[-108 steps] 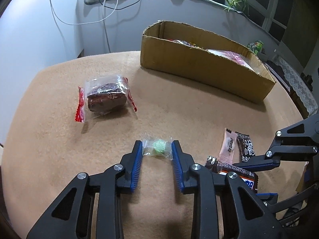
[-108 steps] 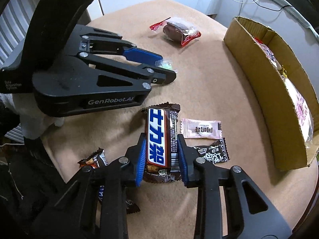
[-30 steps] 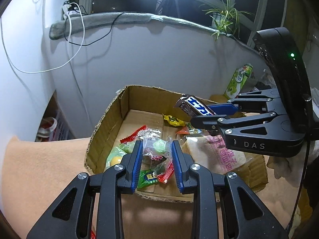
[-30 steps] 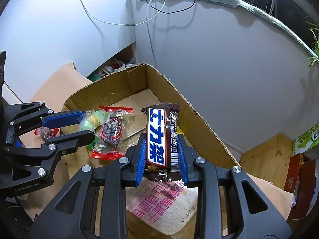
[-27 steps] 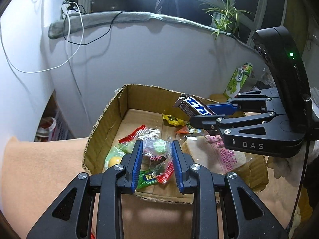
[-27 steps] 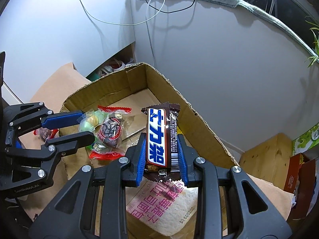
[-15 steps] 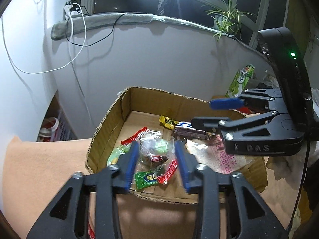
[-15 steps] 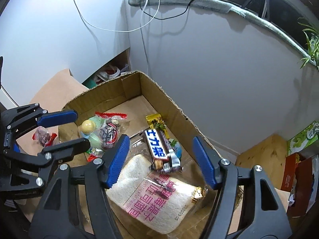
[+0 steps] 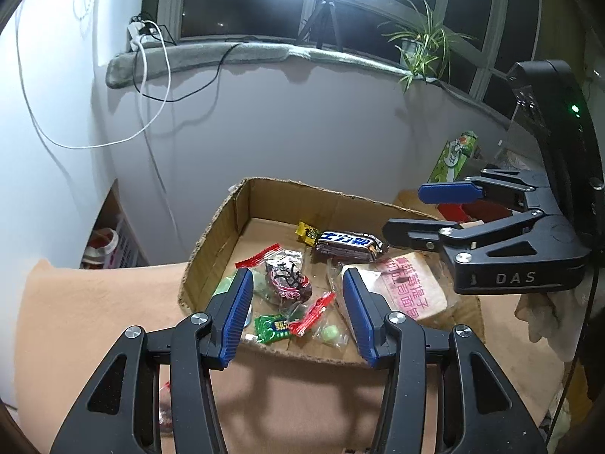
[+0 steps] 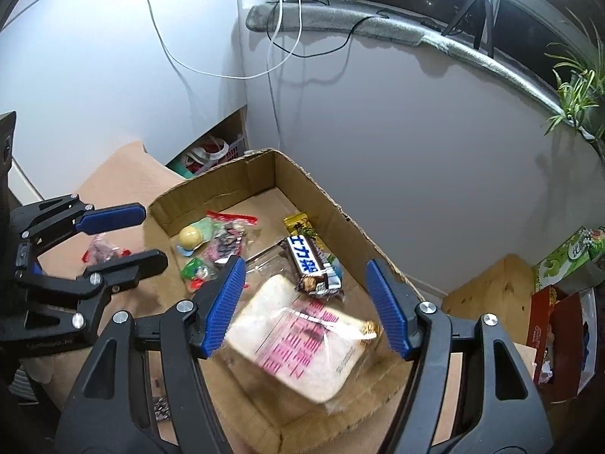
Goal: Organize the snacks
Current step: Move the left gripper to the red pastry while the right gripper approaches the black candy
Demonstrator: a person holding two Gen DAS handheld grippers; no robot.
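inside, the cardboard box [image 9: 223, 234] on the tan-covered worktop [image 9: 94, 321] holds the snacks; a chocolate bar [image 9: 349, 244] with a blue-and-white label lies near its far wall, touching a small yellow packet [image 9: 307, 231]; a clear pouch with red ends [image 9: 287, 276] sits mid-box, a green candy [image 9: 273, 326] and a small pale-green sweet [image 9: 331, 331] by the near wall, and a wrapped slice of bread [image 10: 298, 340] fills the right end; the left gripper [image 9: 297, 312] hovers over the near wall, its blue fingers [image 9: 238, 314] still parting with nothing pressed between them; the right gripper [image 10: 308, 302] hangs above the bread and the bar, fingers wide and empty; one more red-ended packet [image 10: 100, 251] lies on the worktop outside the box.
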